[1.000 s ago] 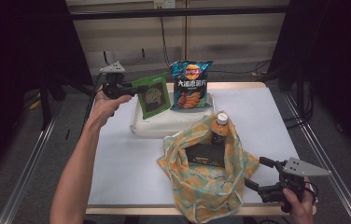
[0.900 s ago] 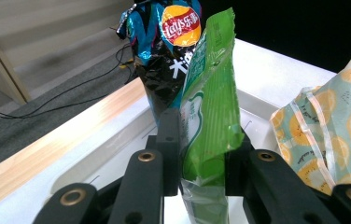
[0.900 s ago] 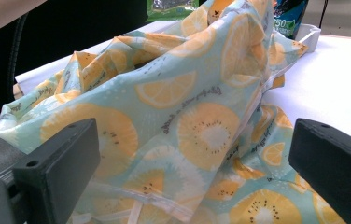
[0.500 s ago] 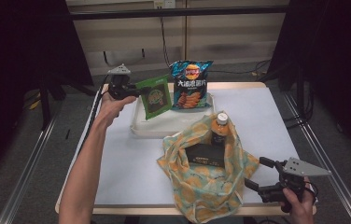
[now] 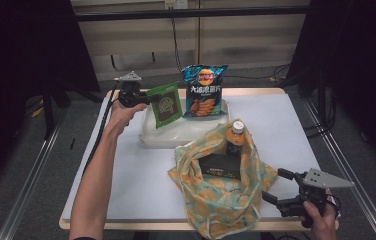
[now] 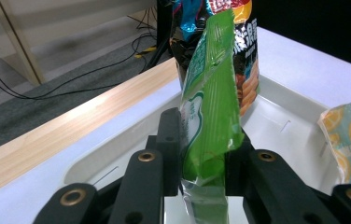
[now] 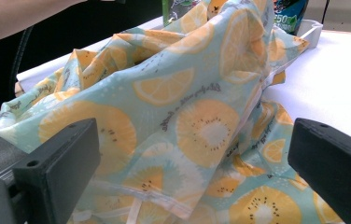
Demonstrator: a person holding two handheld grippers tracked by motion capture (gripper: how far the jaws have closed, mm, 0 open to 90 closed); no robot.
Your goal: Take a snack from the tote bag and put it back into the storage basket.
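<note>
Packet (image 5: 166,104) of green snacks, pinched in my left gripper (image 5: 141,98) over the white tray (image 5: 176,137), should travel upright toward the fruit-print bag (image 5: 226,200) beyond that tray, my right gripper (image 5: 276,187) gaping beside it.

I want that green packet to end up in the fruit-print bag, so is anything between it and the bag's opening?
Nothing visible blocks the way. The left gripper holds the green packet over the white tray; the fruit-print bag gapes open, with a bottle and a black box already inside.
</note>
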